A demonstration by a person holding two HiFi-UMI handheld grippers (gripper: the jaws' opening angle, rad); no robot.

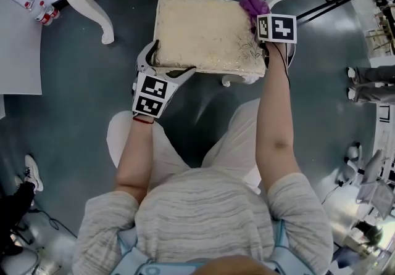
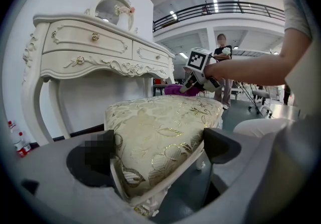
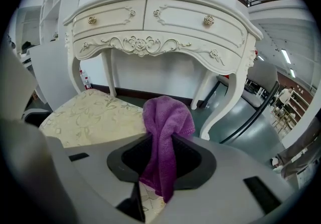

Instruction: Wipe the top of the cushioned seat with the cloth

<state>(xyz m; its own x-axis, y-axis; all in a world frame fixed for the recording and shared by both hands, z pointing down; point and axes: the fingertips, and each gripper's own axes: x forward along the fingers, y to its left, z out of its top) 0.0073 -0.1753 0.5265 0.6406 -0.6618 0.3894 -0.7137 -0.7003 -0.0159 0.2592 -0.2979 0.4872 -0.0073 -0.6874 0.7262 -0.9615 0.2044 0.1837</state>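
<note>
The cushioned seat (image 1: 207, 33), cream with a gold leaf pattern, stands on the floor in front of my knees. My left gripper (image 1: 168, 61) has its jaws set wide around the seat's near-left corner (image 2: 155, 132), and both pads touch the cushion. My right gripper (image 1: 262, 18) is at the seat's far-right corner, shut on a purple cloth (image 1: 254, 5). The cloth (image 3: 165, 117) hangs folded between that gripper's jaws (image 3: 161, 160), just above the cushion's right edge (image 3: 90, 117). In the left gripper view the cloth (image 2: 175, 90) shows beyond the far end of the seat.
A white carved dressing table (image 3: 165, 32) stands right behind the seat, its legs (image 1: 86, 2) on both sides. Bottles (image 1: 42, 12) stand on the floor at the far left. A black chair base (image 1: 327, 5) and another person's shoes (image 1: 370, 76) are to the right.
</note>
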